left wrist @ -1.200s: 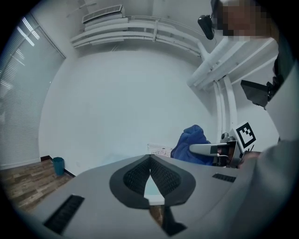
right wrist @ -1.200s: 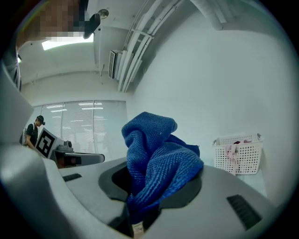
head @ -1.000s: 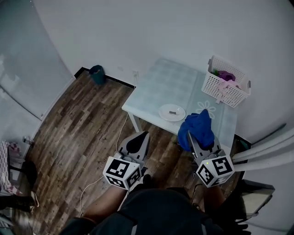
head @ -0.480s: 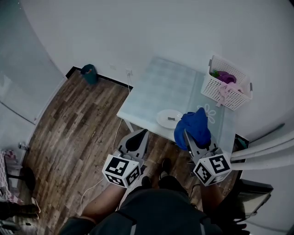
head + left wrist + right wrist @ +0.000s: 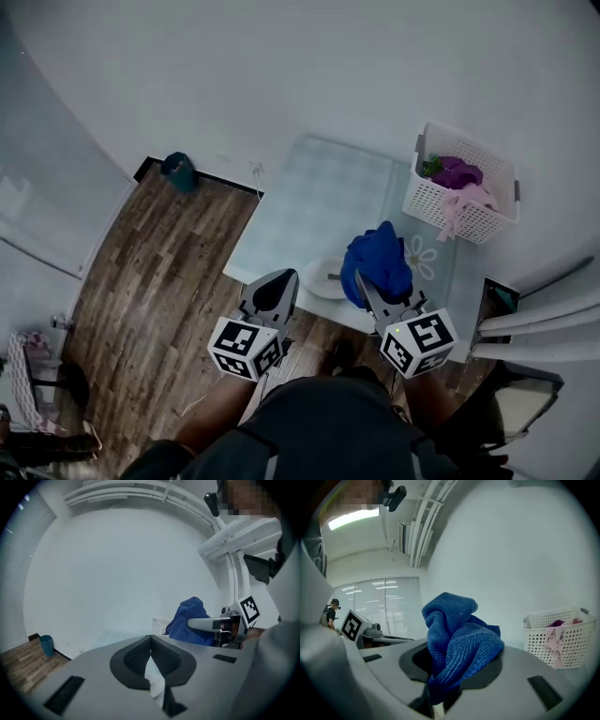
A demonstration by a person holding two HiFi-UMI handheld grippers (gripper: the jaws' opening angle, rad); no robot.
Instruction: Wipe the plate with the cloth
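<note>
A white plate [image 5: 323, 279] lies near the front edge of the pale blue table [image 5: 328, 187], partly hidden. My right gripper [image 5: 364, 281] is shut on a bunched blue cloth [image 5: 377, 261], which hangs just right of the plate and covers its right rim. In the right gripper view the cloth [image 5: 457, 641] bulges up out of the jaws. My left gripper [image 5: 281, 278] is shut with nothing in it, over the table's front edge left of the plate. From the left gripper view, its jaws [image 5: 151, 639] meet, and the cloth [image 5: 187, 620] shows to the right.
A white basket [image 5: 459, 183] holding purple and pink fabric stands at the table's back right, and also shows in the right gripper view [image 5: 560, 634]. A teal bin [image 5: 176, 171] stands on the wood floor by the wall. A wall runs behind the table.
I have come closer to the table. Both grippers have moved forward, from over the floor to the table's front edge. The cloth now overlaps the plate's right rim.
</note>
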